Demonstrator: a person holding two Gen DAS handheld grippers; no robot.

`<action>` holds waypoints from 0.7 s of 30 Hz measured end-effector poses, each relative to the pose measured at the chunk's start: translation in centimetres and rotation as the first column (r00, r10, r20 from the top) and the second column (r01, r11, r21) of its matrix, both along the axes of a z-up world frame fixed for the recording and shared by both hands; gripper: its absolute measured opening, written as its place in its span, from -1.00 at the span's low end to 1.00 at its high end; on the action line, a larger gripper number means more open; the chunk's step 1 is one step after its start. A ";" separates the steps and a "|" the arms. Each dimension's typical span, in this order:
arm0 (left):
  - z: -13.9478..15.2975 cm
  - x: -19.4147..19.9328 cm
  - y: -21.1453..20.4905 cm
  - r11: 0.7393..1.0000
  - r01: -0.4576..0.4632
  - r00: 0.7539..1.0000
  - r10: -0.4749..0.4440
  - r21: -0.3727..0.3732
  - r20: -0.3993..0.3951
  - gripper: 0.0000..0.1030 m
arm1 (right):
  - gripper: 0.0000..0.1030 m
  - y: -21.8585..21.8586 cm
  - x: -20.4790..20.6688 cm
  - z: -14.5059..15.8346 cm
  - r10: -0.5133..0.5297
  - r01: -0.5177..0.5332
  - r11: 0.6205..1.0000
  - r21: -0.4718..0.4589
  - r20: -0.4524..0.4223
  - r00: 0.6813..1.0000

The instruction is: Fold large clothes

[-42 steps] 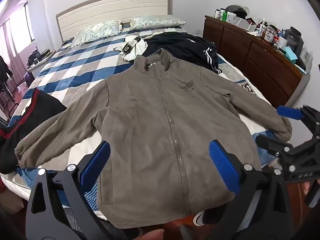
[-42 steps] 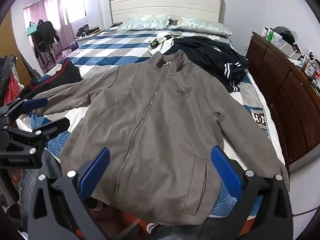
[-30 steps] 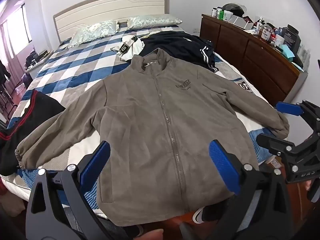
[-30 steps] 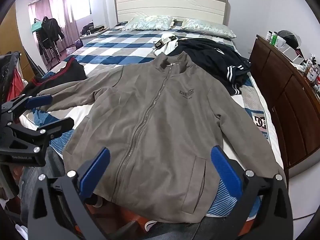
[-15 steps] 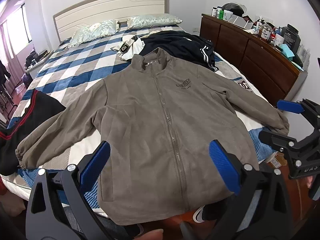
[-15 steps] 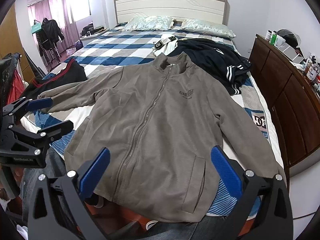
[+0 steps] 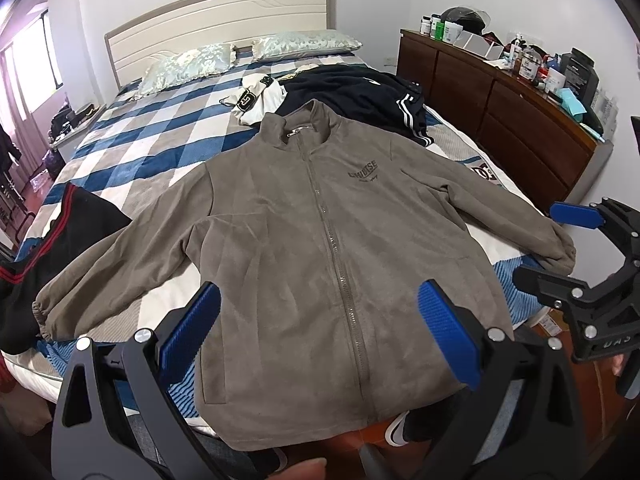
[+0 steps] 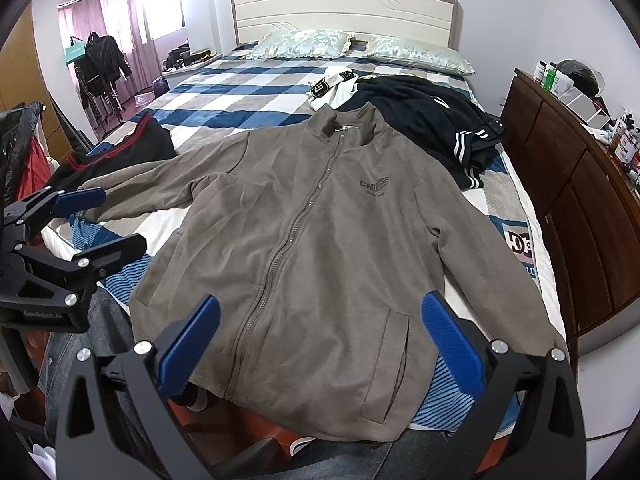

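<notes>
Left wrist view: the grey-brown zip jacket [image 7: 320, 248] lies face up and flat on the bed [image 7: 160, 128], zipped, collar toward the headboard [image 7: 224, 12], both sleeves spread outward, hem hanging over the foot edge. The left gripper [image 7: 320, 328] hovers above the jacket's hem, jaws spread wide, nothing between the blue pads [image 7: 448, 332]. The right gripper [image 7: 560, 248] appears beside the jacket's right-hand cuff, jaws also wide apart and empty; whether it touches the cuff cannot be told. A black garment with white stripes [image 7: 372, 96] lies beyond the jacket's collar, a cream garment [image 7: 256, 94] just beside it. A black garment with red trim [image 7: 60, 232] lies beside the jacket's other sleeve. Two pillows [image 7: 248, 54] rest against the headboard. A wooden dresser [image 7: 500, 120] crowded with bottles stands past the striped garment.

Right wrist view: the right gripper [image 8: 320, 332] hangs over the jacket's [image 8: 320, 240] hem, jaws wide, holding nothing. The left gripper [image 8: 92, 220] sits near the jacket's far cuff, jaws parted and empty. Clothes hang on a rack [image 8: 100, 64] by the curtained window, well apart from the jacket.
</notes>
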State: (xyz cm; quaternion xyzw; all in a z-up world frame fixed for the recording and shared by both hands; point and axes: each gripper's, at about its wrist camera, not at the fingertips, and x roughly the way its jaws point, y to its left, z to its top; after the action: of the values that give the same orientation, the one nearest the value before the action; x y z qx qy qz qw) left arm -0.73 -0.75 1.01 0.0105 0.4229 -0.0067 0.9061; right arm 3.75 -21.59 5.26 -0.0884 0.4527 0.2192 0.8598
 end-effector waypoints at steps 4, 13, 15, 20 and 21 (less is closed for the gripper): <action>0.0 0.1 -0.1 1.000 -0.001 1.000 0.001 0.001 -0.002 0.88 | 0.92 0.0 -0.1 -0.1 0.002 -0.002 1.000 -0.002 0.002 1.000; 0.0 0.1 -0.1 1.000 -0.003 1.000 0.003 0.008 0.001 0.88 | 0.92 -0.1 0.0 -0.1 -0.001 0.001 1.000 0.000 0.002 1.000; 0.0 0.1 -0.1 1.000 -0.002 1.000 0.002 0.008 0.000 0.88 | 0.92 -0.1 0.0 -0.1 0.001 -0.001 1.000 0.000 0.001 1.000; 0.0 0.1 -0.1 1.000 -0.003 1.000 0.003 0.007 0.000 0.88 | 0.92 -0.2 0.0 0.0 0.000 0.000 1.000 0.001 0.000 1.000; 0.0 0.1 -0.1 1.000 -0.002 1.000 0.002 0.007 0.000 0.88 | 0.92 -0.1 0.0 0.0 0.001 -0.001 1.000 0.000 0.002 1.000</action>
State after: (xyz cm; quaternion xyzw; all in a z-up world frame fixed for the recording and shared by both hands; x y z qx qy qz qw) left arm -0.62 -0.89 0.98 0.0133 0.4229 -0.0040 0.9061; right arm 3.79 -21.71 5.21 -0.0887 0.4519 0.2194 0.8601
